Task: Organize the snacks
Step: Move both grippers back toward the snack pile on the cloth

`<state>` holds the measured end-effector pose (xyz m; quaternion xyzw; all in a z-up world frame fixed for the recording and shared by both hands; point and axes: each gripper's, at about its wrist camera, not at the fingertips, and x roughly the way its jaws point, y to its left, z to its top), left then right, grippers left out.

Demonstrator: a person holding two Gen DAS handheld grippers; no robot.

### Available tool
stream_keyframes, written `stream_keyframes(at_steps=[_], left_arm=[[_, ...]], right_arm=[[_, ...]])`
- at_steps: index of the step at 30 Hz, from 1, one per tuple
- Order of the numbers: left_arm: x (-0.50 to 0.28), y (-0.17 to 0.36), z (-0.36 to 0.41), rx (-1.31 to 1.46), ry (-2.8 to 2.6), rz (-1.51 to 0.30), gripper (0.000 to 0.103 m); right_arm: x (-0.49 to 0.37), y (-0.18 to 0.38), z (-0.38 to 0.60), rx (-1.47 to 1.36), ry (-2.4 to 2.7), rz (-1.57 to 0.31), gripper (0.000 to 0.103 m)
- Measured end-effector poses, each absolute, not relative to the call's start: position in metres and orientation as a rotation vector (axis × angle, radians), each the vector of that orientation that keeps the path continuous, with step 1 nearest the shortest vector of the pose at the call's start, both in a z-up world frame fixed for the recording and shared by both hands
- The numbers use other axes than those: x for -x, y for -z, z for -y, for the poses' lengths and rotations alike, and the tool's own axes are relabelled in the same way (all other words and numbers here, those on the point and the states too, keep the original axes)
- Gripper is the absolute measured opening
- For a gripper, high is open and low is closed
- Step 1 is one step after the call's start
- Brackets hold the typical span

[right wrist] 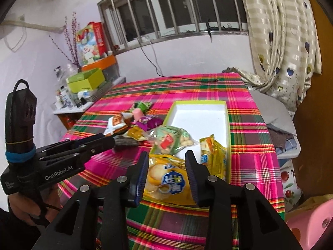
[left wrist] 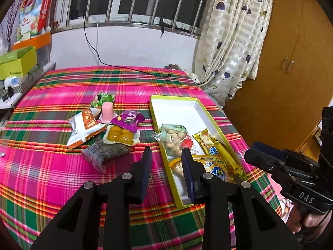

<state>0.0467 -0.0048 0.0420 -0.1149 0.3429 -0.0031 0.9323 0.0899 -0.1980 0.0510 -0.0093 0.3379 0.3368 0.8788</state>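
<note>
Both our black two-finger grippers sat closest to the lenses. Our right gripper point(right wrist: 167, 173) had its blue-padded jaws spread with nothing pinched, hanging over the yellow biscuit packet point(right wrist: 166, 179), which seemed to lie loose below them. Our left gripper point(left wrist: 166, 162) showed a narrower gap between its jaws, which gripped nothing above the plaid cloth.

We judged the step in hand as a drop-off just completed into the long shallow lime-edged cardboard tray with a white floor point(left wrist: 177, 106), which lay toward the right edge of the pink, green and orange checked tablecloth point(left wrist: 62, 177). Its near end held the biscuit packet, a narrow gold wafer wrapper point(left wrist: 216, 145) and a clear bag of pale nuts point(left wrist: 172, 139); its far half was bare.

Next, we reckoned, came a reach to the loose heap near the cloth's middle: a white-and-orange pouch point(left wrist: 85, 129), a grey crinkled sachet point(left wrist: 106, 154), a vacuum pack of yellow pieces point(left wrist: 120, 136), a purple wrapper point(left wrist: 129, 119), a pink jelly cup point(left wrist: 107, 110) and a green packet point(left wrist: 104, 99). Those overlapped, so a top-down pinch on one edge seemed wise.
</note>
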Motion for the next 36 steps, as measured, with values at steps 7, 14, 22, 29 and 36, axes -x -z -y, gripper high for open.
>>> stream_keyframes(at_steps=[7,14,22,29,36], left_arm=[[-0.031,-0.05,0.0,0.225,-0.021,-0.674,0.03],[-0.018,-0.055,-0.009,0.23,-0.037,-0.651,0.03],[-0.009,-0.054,-0.022,0.243,-0.061,-0.642,0.03],[-0.007,-0.05,-0.03,0.256,-0.076,-0.643,0.03],[-0.012,-0.039,-0.04,0.278,-0.082,-0.671,0.03]], right_arm=[[-0.077,-0.057,0.185,0.046,-0.722,-0.689,0.044],[-0.068,-0.06,0.173,0.06,-0.743,-0.683,0.045],[-0.065,-0.058,0.159,0.077,-0.758,-0.691,0.046],[-0.068,-0.054,0.151,0.091,-0.762,-0.706,0.047],[-0.077,-0.045,0.139,0.098,-0.766,-0.738,0.048]])
